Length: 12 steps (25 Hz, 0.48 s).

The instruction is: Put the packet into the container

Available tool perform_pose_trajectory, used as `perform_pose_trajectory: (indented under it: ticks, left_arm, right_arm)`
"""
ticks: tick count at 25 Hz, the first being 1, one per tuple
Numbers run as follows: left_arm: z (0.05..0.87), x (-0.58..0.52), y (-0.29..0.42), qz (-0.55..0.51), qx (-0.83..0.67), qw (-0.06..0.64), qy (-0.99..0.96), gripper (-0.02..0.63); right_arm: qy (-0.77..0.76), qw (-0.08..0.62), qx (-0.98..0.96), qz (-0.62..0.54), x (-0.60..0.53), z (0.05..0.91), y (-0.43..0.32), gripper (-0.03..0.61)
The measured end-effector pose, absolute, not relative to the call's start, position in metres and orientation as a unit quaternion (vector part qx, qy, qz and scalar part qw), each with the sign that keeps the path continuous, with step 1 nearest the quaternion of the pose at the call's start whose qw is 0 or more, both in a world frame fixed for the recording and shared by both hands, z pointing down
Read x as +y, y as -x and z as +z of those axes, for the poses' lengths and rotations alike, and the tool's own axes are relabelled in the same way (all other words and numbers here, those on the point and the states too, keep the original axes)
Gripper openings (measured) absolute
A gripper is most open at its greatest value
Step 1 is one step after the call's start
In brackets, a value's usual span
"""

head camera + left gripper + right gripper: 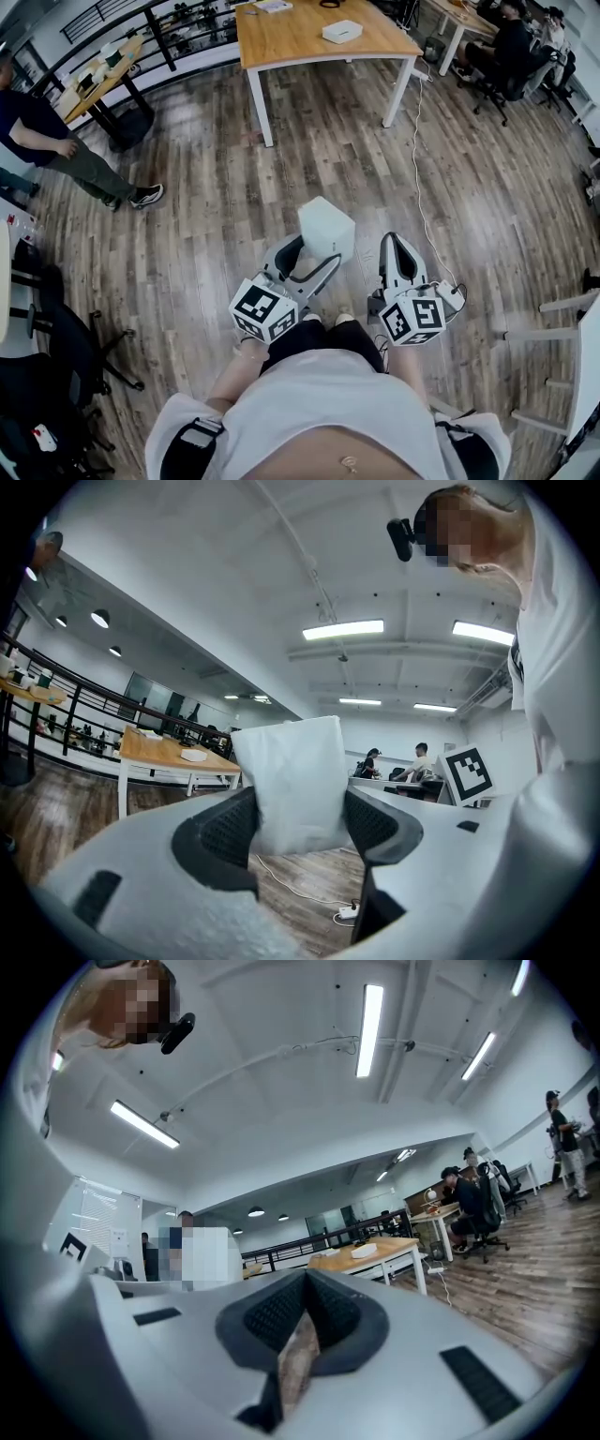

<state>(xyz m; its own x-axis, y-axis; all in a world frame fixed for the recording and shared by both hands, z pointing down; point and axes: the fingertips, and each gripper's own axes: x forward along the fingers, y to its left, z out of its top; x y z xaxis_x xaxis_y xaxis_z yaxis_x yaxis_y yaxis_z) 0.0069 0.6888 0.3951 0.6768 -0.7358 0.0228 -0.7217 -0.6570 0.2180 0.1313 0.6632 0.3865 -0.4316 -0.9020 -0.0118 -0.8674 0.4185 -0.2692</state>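
Head view shows a person standing on a wood floor point(234, 169) with a gripper in each hand at waist height, pointing forward. The left gripper point(311, 257) has its fingers clamped on a puffy white packet point(326, 228), which stands up between them, well above the floor. The right gripper point(401, 246) has its fingers pressed together with nothing between them. No container can be told for sure; a white box point(342, 31) on the far tabletop point(300, 37) may be it. To carry well, it seems best to keep a steady squeeze low on the soft packet so it neither slips nor folds over. A white cable point(417, 187) trails along the floor ahead on the right and could trip a step. A bystander point(56, 150) stands far left, and office chairs point(56, 347) sit near left.
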Motion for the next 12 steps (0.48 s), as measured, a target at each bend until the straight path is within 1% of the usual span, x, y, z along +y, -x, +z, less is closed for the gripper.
perform_pose_trajectory:
  ticks: [12]
  left_arm:
    - [0.397,0.687,0.019,-0.031,-0.394,0.106,-0.912,0.295]
  right_arm:
    - [0.543,0.078,0.827,-0.121,0.666,0.392,-0.118,0.011]
